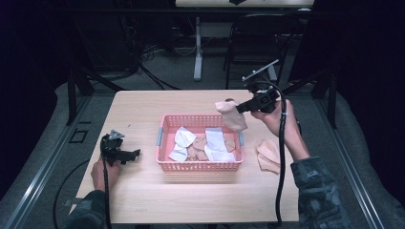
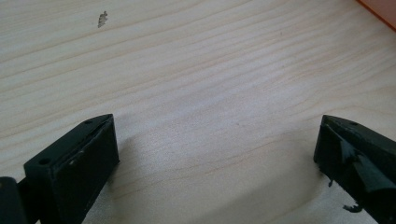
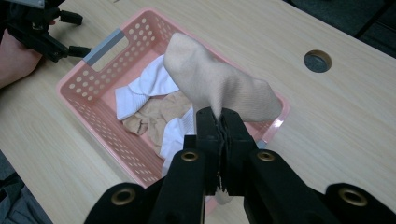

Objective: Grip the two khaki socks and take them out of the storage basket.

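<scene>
A beige sock (image 3: 219, 86) is clamped in the right hand-held gripper (image 3: 220, 122), held above the basket (image 3: 93, 100) for sorting. The left hand-held gripper (image 2: 215, 154) is rested released on the bench (image 2: 196, 70).

The table (image 1: 143, 191) is lit evenly from above; the surroundings are left dark, and soft shadows and slight blur are seen.
</scene>
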`<state>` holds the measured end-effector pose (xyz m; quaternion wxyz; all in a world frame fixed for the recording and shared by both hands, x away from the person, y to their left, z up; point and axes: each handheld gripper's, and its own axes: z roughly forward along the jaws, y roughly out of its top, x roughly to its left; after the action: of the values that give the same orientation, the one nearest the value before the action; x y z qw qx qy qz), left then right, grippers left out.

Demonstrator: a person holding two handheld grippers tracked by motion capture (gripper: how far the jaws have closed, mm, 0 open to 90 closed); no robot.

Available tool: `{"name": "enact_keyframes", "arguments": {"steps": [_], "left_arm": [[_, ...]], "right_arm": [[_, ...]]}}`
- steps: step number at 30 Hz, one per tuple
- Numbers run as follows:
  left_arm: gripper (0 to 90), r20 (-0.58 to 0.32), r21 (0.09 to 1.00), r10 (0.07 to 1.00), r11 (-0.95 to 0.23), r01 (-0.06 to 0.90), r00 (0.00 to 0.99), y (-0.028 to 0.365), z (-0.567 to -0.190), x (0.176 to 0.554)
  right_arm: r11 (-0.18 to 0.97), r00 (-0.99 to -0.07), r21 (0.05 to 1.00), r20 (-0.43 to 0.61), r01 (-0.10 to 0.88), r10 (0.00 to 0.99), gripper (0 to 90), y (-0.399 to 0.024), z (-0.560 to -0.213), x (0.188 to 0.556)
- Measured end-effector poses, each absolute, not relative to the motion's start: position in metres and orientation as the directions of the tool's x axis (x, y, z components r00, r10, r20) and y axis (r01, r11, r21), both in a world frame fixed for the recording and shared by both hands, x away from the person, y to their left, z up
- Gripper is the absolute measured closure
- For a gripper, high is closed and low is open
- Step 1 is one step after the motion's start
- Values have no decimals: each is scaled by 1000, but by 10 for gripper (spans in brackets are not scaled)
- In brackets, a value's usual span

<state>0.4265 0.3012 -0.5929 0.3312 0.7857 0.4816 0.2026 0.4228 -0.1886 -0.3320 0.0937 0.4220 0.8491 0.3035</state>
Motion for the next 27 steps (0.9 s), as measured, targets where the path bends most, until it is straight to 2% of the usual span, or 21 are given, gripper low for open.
{"name": "enact_keyframes", "arguments": {"steps": [27], "left_arm": [[0, -2, 712, 890, -319, 625, 457, 301, -592, 426]], "right_arm": [[363, -507, 631, 57, 686, 860, 878, -275, -327, 403]]}}
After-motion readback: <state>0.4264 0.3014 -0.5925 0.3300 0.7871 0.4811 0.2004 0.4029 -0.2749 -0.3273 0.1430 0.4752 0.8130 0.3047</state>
